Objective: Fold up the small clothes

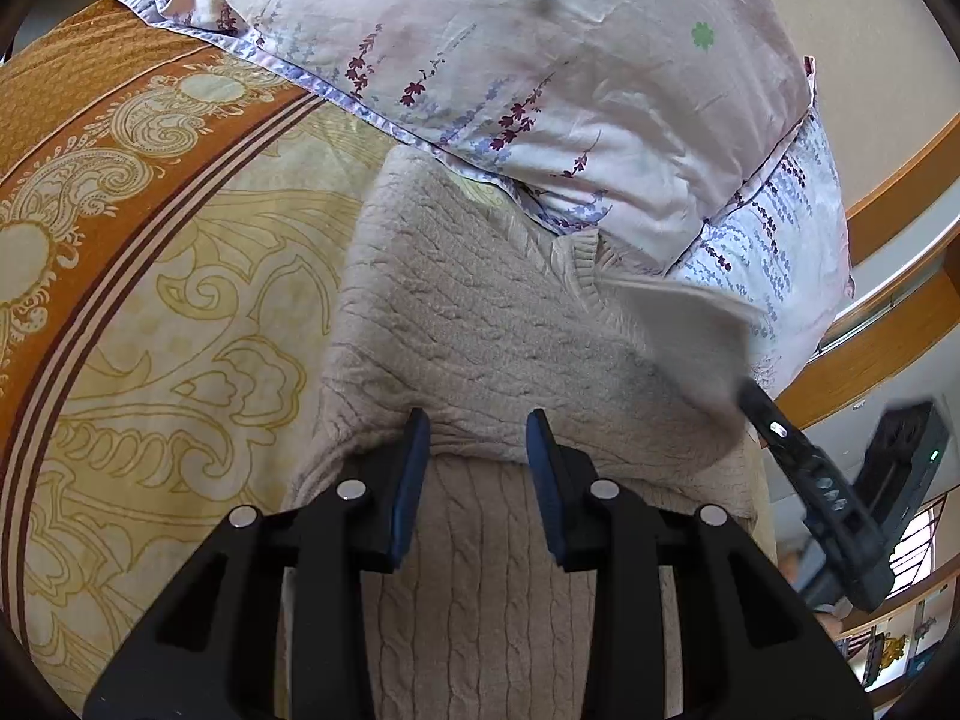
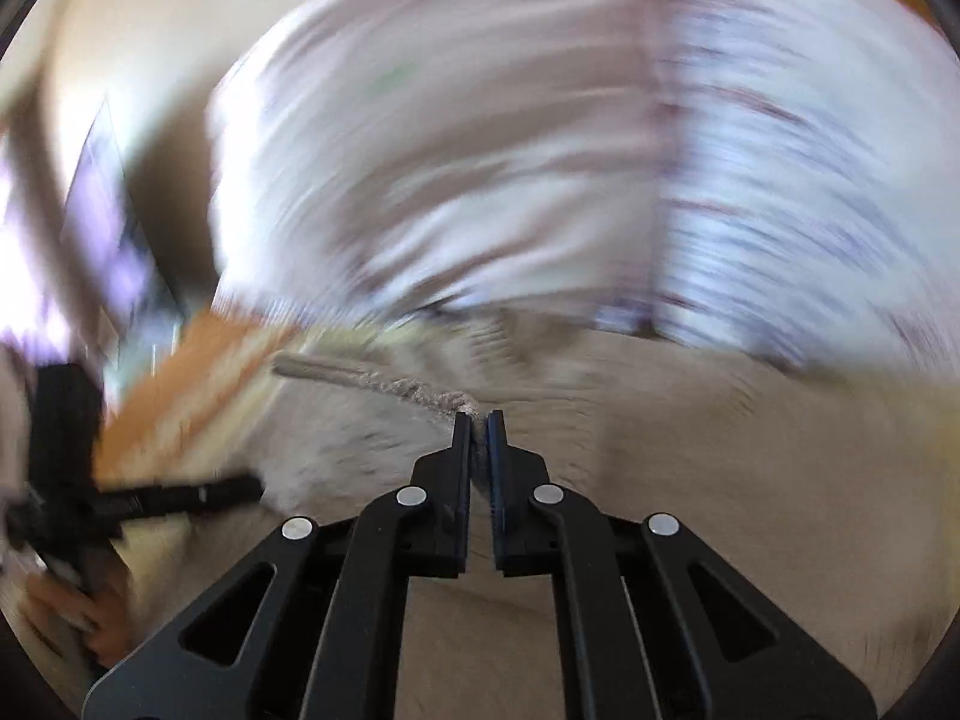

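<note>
A beige cable-knit sweater (image 1: 468,312) lies on a bed, partly folded over itself. My left gripper (image 1: 478,432) is open, its blue-padded fingers resting on the sweater at the edge of a fold. My right gripper (image 2: 478,420) is shut on a ribbed edge of the sweater (image 2: 420,396) and lifts it; that view is blurred by motion. The right gripper also shows in the left wrist view (image 1: 750,390), holding a raised flap of the sweater at the right.
The bedspread (image 1: 150,276) is cream and orange with a scroll pattern. Two floral pillows (image 1: 540,78) lie just beyond the sweater. A wooden bed frame (image 1: 888,354) curves at the right. The left gripper appears at the left of the right wrist view (image 2: 66,468).
</note>
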Motion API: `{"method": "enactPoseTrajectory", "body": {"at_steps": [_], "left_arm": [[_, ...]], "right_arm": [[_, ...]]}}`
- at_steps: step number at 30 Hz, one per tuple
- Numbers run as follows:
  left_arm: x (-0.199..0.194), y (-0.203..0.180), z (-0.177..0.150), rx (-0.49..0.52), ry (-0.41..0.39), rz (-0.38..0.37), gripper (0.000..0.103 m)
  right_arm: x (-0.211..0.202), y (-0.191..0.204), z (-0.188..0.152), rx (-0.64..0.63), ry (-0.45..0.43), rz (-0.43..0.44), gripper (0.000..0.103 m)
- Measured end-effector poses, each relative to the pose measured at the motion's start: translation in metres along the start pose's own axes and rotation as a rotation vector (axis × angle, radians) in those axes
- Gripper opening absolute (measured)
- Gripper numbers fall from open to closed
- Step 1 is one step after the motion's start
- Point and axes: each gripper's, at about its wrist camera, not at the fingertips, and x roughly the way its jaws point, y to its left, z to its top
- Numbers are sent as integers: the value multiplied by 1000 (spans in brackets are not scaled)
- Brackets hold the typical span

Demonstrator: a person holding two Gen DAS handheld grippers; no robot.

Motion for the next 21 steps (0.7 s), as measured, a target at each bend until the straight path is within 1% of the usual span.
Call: {"method": "enactPoseTrajectory", "body": {"at_steps": [2, 3, 4, 5, 7, 8, 9, 10, 12, 14, 17, 19, 21], "left_arm": [[0, -1, 0, 8, 4, -7, 39], [0, -2, 0, 11, 7, -13, 43], [0, -3, 0, 15, 11, -20, 48], [0, -5, 0, 20, 15, -26, 50], [0, -7, -1, 32, 20, -29, 57], [0, -8, -2, 36, 22, -27, 58], [1, -9, -2, 40, 25, -28, 60], [1, -10, -2, 41, 27, -30, 62], [1, -11, -3, 45, 31, -33, 65], [1, -12, -3, 47, 33, -36, 66], [1, -11, -3, 46, 37, -45, 67], [1, -10, -2, 43, 41, -51, 68], [1, -10, -2, 43, 44, -54, 68]], "right_arm": [[-14, -39, -12, 144, 29, -31, 6], [-18, -58, -22, 187, 75, -50, 6], [-21, -70, -29, 209, 106, -69, 6], [-24, -80, -34, 236, 127, -81, 6], [-37, -101, -35, 323, 129, -46, 11], [-44, -111, -30, 365, 111, -16, 25], [-47, -115, -25, 383, 94, -7, 46], [-50, -120, -19, 398, 73, -11, 51], [-49, -128, -9, 420, 67, -37, 51], [-43, -136, -4, 455, 93, -55, 50], [-32, -151, -8, 501, 150, -78, 41], [-25, -157, -12, 526, 177, -69, 40], [-22, -158, -13, 521, 177, -67, 36]]}}
